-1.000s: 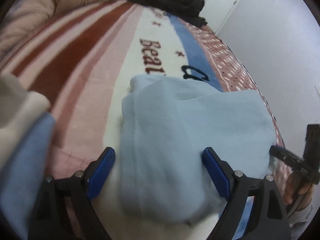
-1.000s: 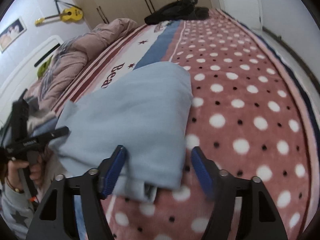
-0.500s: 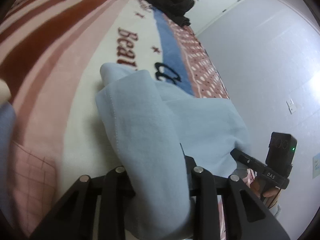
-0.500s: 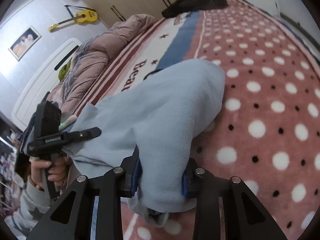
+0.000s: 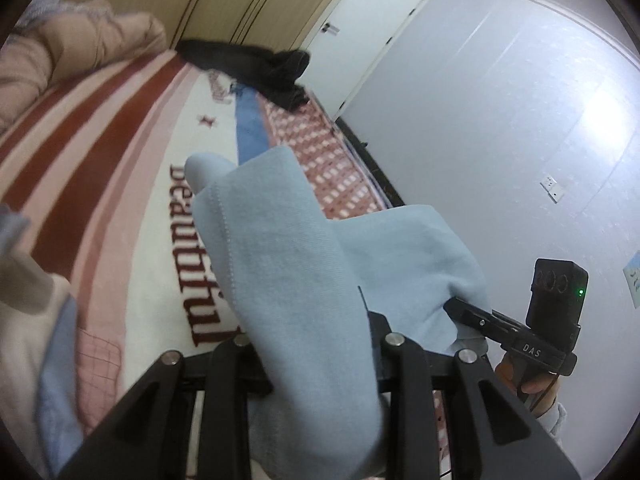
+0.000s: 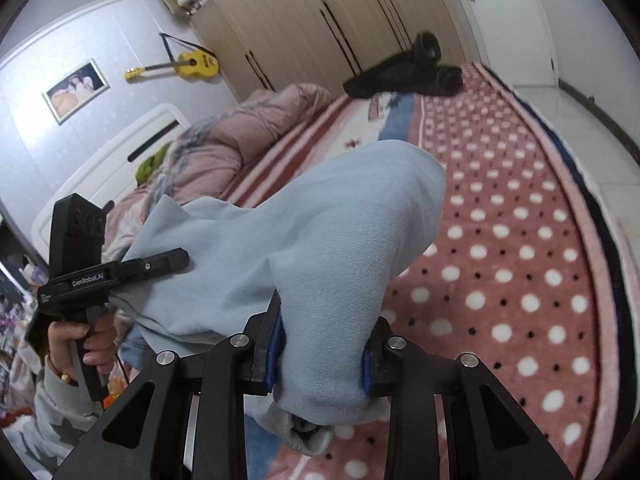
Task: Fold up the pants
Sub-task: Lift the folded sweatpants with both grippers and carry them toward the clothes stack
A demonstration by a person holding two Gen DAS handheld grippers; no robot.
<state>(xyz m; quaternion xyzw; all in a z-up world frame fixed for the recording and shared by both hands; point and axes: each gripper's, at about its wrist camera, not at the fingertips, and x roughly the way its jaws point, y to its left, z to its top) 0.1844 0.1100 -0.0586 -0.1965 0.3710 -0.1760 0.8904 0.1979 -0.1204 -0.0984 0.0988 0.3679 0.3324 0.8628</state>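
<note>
Left wrist view, item: pants, light blue knit, pinched in left gripper, fingers closed on a thick fold. Change: a second ago both pairs of fingers stood open around the cloth as it lay on the bed; both are now clamped and the near edge is raised off the blanket, filling lower centre of frame. Meaning, as judged: a fold is under way, the lifted edge ready to carry forward. Right wrist view: right gripper closed on the other corner. Condition: soft, bunched, stitched hem visible, far end trailing toward the bed.
</note>
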